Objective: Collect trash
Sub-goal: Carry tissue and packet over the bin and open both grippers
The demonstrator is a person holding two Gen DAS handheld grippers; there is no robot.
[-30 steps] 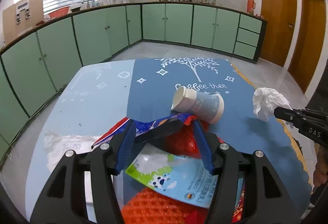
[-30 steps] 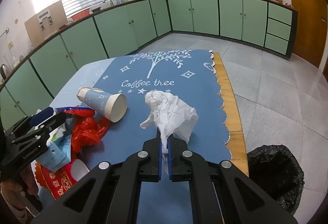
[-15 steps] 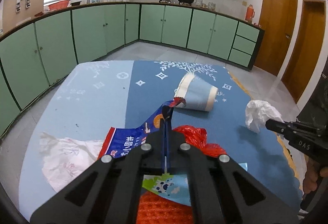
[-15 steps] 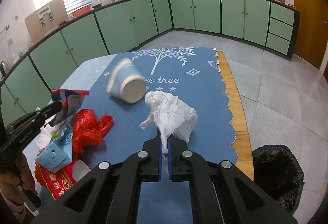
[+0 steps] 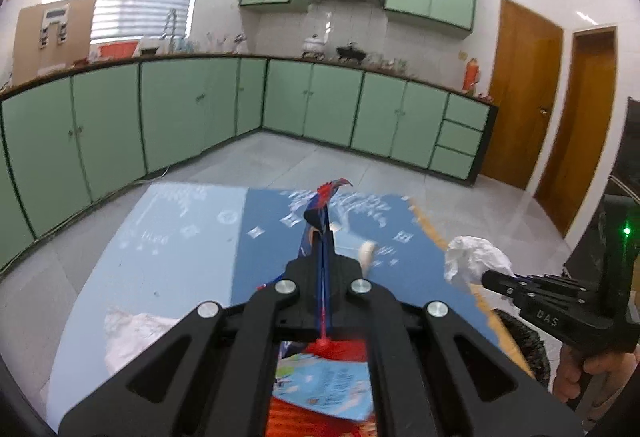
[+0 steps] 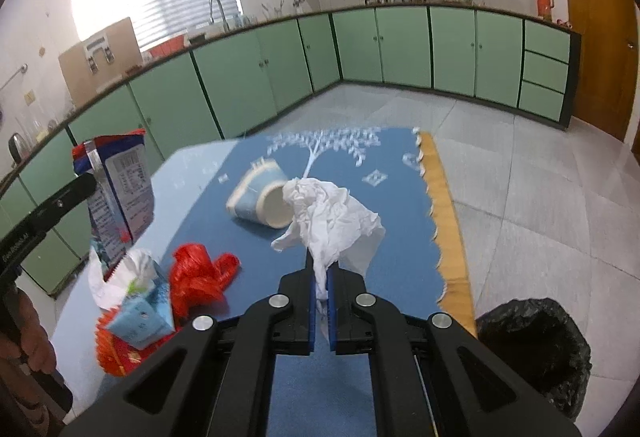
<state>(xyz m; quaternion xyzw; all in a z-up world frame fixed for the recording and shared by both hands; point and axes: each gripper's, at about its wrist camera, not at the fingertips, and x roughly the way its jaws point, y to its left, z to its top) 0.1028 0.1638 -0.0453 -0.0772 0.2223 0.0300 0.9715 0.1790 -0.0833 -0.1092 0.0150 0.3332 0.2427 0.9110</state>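
Note:
My left gripper (image 5: 323, 237) is shut on a blue and red snack wrapper (image 5: 320, 209) and holds it up off the table; the wrapper hangs from it in the right wrist view (image 6: 118, 189). My right gripper (image 6: 322, 277) is shut on a crumpled white tissue (image 6: 332, 213), held above the blue tablecloth (image 6: 360, 173); it shows at the right of the left wrist view (image 5: 472, 261). A pale blue paper cup (image 6: 260, 197) lies on its side behind the tissue.
A red plastic bag (image 6: 200, 277), a small blue carton (image 6: 142, 311), a white tissue (image 6: 120, 273) and a red packet (image 6: 116, 351) lie on the table's left side. A bin with a black liner (image 6: 536, 341) stands on the floor right of the table.
My left gripper has closed on the snack wrapper and lifted it up off the pile. The paper cup rolled further back on the cloth. My right gripper keeps holding the tissue.

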